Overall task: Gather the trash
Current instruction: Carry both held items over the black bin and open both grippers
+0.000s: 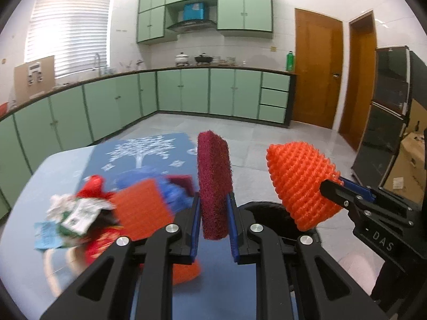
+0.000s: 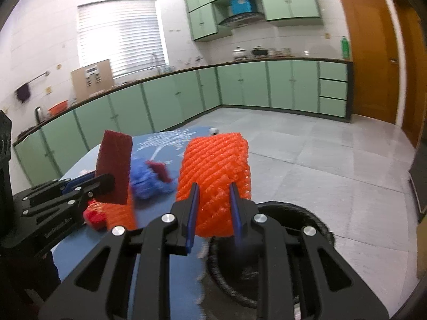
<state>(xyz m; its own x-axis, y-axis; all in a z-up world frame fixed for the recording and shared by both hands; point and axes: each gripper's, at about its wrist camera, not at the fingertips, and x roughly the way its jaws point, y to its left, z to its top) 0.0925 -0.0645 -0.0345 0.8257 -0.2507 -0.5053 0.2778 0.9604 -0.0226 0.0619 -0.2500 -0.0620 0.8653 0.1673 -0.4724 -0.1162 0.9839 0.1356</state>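
Observation:
My left gripper (image 1: 213, 200) is shut on a dark red scouring pad (image 1: 214, 184), held upright above the table; the pad also shows in the right wrist view (image 2: 114, 165). My right gripper (image 2: 213, 190) is shut on an orange foam fruit net (image 2: 216, 178), held above a black trash bin (image 2: 301, 218); the net shows in the left wrist view (image 1: 301, 184) over the bin (image 1: 269, 210). More trash lies on the blue table (image 1: 34, 186): another orange net (image 1: 141, 208), blue netting (image 1: 173, 189), red wrappers (image 1: 92, 186) and crumpled paper (image 1: 77, 213).
The bin stands on the floor at the table's right edge. Green kitchen cabinets (image 1: 181, 93) line the far walls. Wooden doors (image 1: 317, 72) and a dark glass cabinet (image 1: 387, 112) with cardboard boxes stand to the right.

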